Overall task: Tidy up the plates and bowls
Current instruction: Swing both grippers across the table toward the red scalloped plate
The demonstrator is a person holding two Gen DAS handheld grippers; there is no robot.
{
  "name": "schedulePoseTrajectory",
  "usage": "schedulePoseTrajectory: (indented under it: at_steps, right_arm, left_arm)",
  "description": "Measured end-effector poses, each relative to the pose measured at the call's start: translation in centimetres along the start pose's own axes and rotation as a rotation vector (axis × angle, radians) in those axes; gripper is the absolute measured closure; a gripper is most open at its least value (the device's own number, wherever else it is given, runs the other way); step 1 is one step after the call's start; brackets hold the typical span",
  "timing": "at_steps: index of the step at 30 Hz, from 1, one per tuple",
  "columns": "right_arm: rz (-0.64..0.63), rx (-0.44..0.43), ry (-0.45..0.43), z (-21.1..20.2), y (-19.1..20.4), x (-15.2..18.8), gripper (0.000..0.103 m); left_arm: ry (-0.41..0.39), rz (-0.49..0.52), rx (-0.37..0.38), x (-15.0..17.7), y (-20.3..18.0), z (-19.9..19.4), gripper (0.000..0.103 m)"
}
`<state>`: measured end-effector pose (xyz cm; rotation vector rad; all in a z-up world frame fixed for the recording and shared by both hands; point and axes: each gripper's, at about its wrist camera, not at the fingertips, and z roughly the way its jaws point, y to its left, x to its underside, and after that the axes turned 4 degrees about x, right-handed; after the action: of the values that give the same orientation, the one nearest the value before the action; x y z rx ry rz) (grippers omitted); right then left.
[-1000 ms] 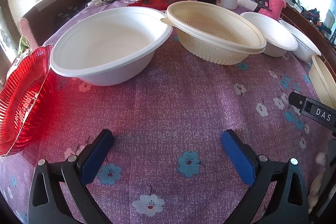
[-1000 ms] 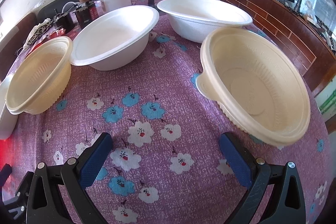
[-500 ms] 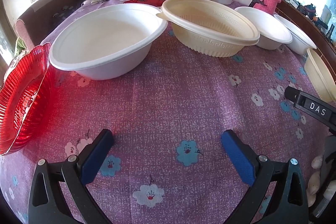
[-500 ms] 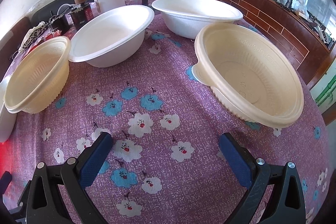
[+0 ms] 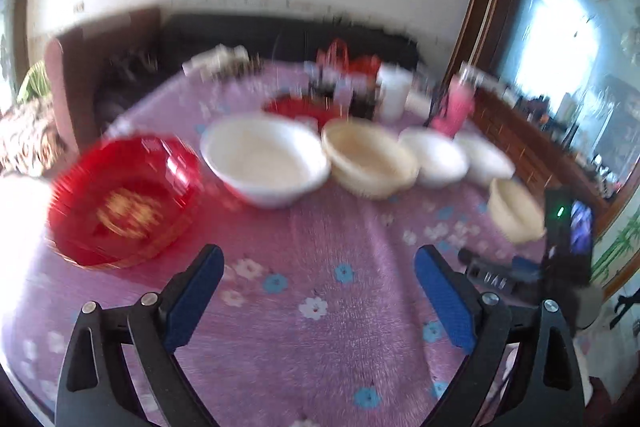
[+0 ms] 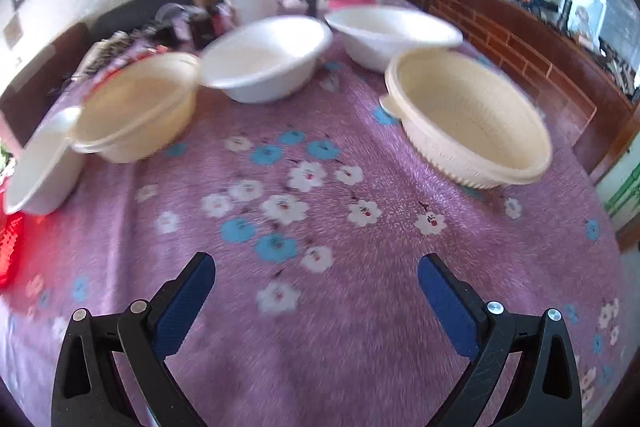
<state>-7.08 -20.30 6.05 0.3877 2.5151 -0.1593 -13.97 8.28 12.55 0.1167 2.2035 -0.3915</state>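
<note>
Bowls sit in a loose row across the purple floral tablecloth: 1 large white bowl, a cream ribbed bowl just beside it, then 2 smaller white bowls. A second cream bowl stands apart near the right edge. One red plate lies at the far left. The left gripper and right gripper hang above bare cloth, jaws spread wide, holding nothing. Both views are blurred.

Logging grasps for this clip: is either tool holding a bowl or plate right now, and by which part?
Nothing is held. The left tool and right tool are both open, empty above the tablecloth.
</note>
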Motion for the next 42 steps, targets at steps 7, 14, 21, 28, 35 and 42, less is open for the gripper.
schedulePoseTrajectory:
  at_steps: [7,14,21,28,35,42]
  right_arm:
    - [-0.041,-0.108,-0.337,-15.2,0.3,-1.3,0.001]
    - [-0.03,-0.17,-0.736,-32.8,-1.4,-5.8,0.001]
    - [-0.001,-0.092,-0.919,-47.8,-4.5,-14.1,0.001]
    - [0.091,0.032,-0.949,-60.9,-6.4,-25.5,0.0]
    - [0.09,-0.086,-0.84,-53.7,-4.1,-30.6,0.0]
    - [0.007,-0.149,-0.526,-31.0,1.3,-31.0,0.001]
  left_arm:
    - [-0.352,0.073,-0.042,-5.9,0.1,-18.0,0.005]
    - [-0.585,0.143,-0.238,-14.3,-1.1,-31.2,0.0]
    - [-0.672,0.132,-0.395,-24.9,-0.8,-38.3,0.0]
    - [-0.698,0.132,-0.545,-33.8,0.6,-39.6,0.0]
    - [-0.563,0.079,-0.39,-33.9,4.2,-27.2,0.0]
    - [-0.5,0.062,-0.244,-29.8,6.2,-14.0,0.0]
